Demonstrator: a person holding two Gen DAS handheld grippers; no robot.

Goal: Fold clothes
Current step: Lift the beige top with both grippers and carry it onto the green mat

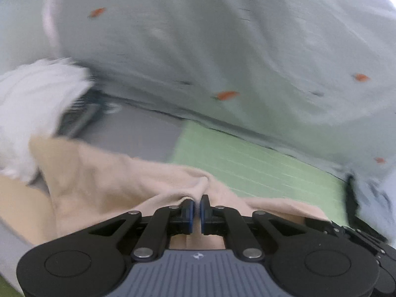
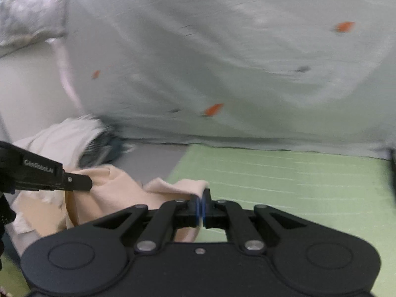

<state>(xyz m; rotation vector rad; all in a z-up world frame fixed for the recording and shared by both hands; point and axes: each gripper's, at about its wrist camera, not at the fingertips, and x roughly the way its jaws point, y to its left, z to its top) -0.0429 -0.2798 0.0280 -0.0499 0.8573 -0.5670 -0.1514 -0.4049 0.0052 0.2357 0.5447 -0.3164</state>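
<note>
A beige garment (image 1: pixel 104 173) hangs between both grippers above a green mat (image 1: pixel 259 168). My left gripper (image 1: pixel 197 201) is shut on a bunched fold of its edge. In the right wrist view my right gripper (image 2: pixel 201 198) is shut on another corner of the beige garment (image 2: pixel 116 188), which drapes down to the left. The left gripper's finger (image 2: pixel 74 182) shows at the left of that view, holding the same cloth. Both views are motion-blurred.
A bed with a pale grey-green sheet with orange marks (image 1: pixel 222 49) fills the background, also in the right wrist view (image 2: pixel 222 61). A white fluffy cloth (image 1: pixel 32 104) and dark striped clothing (image 2: pixel 99 148) lie on the grey floor (image 1: pixel 138 133). A grey pillow (image 2: pixel 27 19) is upper left.
</note>
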